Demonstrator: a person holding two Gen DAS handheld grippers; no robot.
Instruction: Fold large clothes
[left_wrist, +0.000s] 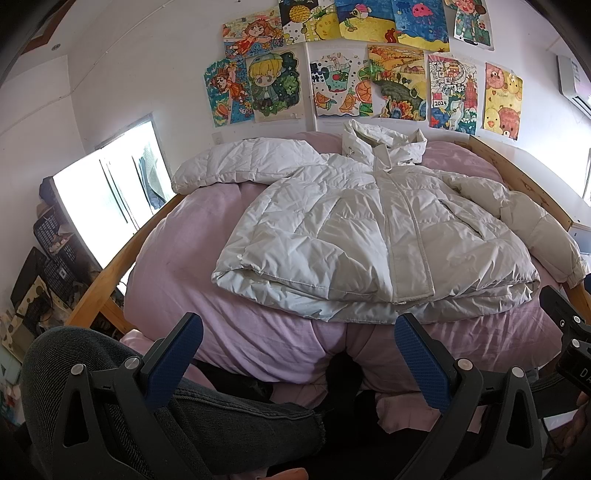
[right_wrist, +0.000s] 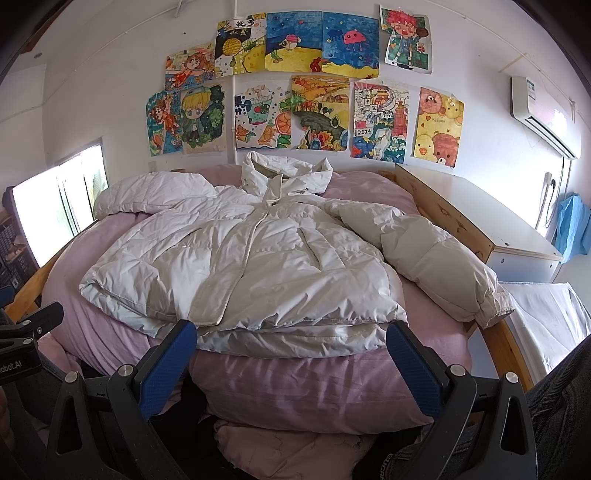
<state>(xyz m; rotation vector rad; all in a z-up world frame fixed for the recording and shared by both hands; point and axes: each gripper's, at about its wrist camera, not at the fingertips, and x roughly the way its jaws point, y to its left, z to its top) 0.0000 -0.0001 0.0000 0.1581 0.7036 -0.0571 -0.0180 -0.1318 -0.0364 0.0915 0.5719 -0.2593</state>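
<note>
— Lying front-up at the centre of both frames, a white puffer jacket (left_wrist: 373, 229) (right_wrist: 240, 258) covers a pink quilt (left_wrist: 221, 317) (right_wrist: 314, 376) on a wooden-framed bed (left_wrist: 110, 273) (right_wrist: 443, 210), hood toward the wall of children's drawings (left_wrist: 354, 70) (right_wrist: 295, 92) at the top. Where are its sleeves?

— One reaches to the upper left; the other runs down the right side, cuff at the bed's edge.

— And the tools?

— Bottom of each frame: left gripper (left_wrist: 299, 354) and right gripper (right_wrist: 291, 362), blue-padded fingers spread wide, holding nothing, just short of the jacket's hem. A dark trouser leg (left_wrist: 177, 402) fills the lower left of the left wrist view.
</note>
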